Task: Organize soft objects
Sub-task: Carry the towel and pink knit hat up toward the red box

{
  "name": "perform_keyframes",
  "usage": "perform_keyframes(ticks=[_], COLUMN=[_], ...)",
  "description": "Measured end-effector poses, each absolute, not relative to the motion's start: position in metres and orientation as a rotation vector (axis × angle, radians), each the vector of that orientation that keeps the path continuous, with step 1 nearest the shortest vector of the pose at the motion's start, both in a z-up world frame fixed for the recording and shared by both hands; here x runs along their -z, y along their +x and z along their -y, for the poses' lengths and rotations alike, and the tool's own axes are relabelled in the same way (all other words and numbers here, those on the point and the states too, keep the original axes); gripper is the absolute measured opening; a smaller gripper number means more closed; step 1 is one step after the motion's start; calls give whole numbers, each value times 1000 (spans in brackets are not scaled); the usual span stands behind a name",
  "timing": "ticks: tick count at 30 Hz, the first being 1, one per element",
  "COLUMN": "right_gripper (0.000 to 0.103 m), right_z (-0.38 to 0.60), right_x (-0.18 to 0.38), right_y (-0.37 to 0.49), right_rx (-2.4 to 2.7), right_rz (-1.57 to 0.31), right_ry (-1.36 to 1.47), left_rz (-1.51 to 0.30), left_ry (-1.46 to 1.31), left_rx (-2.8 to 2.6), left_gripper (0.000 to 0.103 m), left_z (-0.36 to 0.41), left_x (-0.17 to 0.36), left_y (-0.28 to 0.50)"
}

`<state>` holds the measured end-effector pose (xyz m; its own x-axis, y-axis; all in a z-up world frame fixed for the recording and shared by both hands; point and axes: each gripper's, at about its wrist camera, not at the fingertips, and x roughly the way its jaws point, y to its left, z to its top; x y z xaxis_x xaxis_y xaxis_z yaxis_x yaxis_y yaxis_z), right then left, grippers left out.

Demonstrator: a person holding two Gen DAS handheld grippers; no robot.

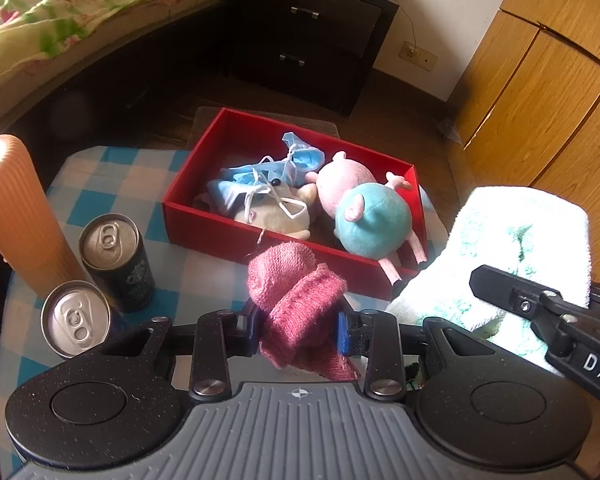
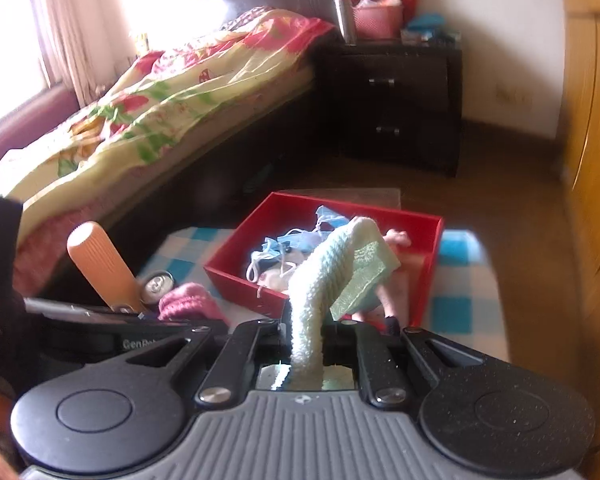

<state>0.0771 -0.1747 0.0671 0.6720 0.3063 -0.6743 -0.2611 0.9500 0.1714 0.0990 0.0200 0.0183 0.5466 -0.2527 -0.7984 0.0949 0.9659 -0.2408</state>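
Note:
A red box (image 1: pixel 204 224) sits on the blue-checked table and holds blue face masks (image 1: pixel 276 168), a cream plush (image 1: pixel 276 216) and a pink pig plush in a teal dress (image 1: pixel 364 208). My left gripper (image 1: pixel 300 330) is shut on a pink knitted piece (image 1: pixel 296 300), held just in front of the box's near wall. My right gripper (image 2: pixel 306 334) is shut on a pale green towel (image 2: pixel 324 276), which arches up over the red box (image 2: pixel 240 276). In the left wrist view the same towel (image 1: pixel 512 248) and the right gripper's finger (image 1: pixel 512 292) show at the right.
Two drink cans (image 1: pixel 116 252) (image 1: pixel 76 320) and a ribbed orange bottle (image 1: pixel 16 208) stand at the table's left. A bed with a flowered quilt (image 2: pixel 152 112), a dark nightstand (image 2: pixel 396 108) and a wooden wardrobe (image 1: pixel 548 80) surround the table.

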Motion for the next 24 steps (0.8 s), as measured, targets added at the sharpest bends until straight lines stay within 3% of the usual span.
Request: perform_keyframes(ticks=[12,24], right_gripper=[0,0], right_z=[157,159], right_x=[-46,-42], right_y=[77,76], right_rx=[-265,-320], right_rz=[-812,-855], right_ry=[-158,-141], left_rz=[-1018,-1045], left_ry=[-53,43], left_rx=[188,205], left_gripper=[35,37], left_z=[-5,-1], left_x=[3,17], left_y=[98,86])
